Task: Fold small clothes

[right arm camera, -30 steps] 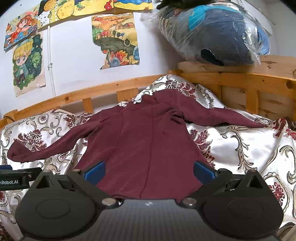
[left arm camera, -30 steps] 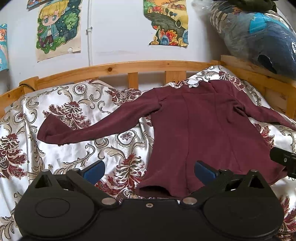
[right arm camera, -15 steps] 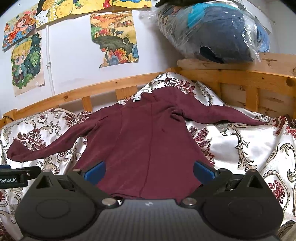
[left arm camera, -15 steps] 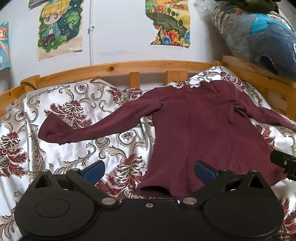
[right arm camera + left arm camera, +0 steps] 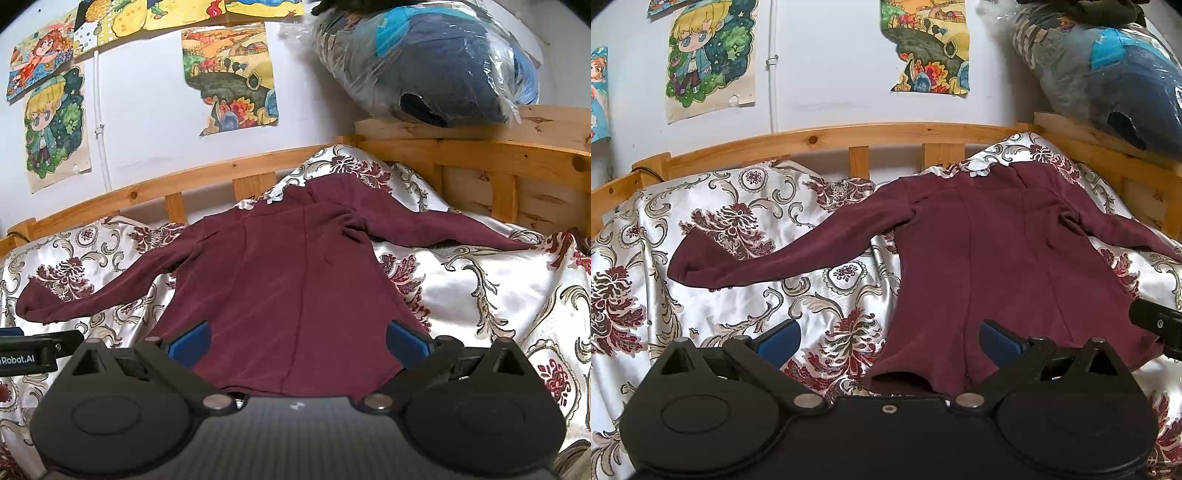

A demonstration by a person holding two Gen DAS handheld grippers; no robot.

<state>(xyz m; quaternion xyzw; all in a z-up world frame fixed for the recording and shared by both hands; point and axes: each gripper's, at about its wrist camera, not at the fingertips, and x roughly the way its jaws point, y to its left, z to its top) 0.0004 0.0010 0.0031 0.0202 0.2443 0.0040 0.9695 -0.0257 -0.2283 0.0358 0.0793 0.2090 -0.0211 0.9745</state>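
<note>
Maroon long-sleeved top (image 5: 997, 258), spread flat, unfolded, sleeves outstretched, on bedspread (image 5: 701, 314)

Both the left claw (image 5: 890, 338) and right claw (image 5: 297, 341) hover side by side, jaws spread wide.

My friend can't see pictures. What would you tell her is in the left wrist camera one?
A dark red long-sleeved top lies spread flat on a shiny flowered bedspread, both sleeves stretched out sideways. The left gripper is open just in front of the top's bottom edge, holding nothing. Behind are a wooden bed rail and cartoon posters.
</note>
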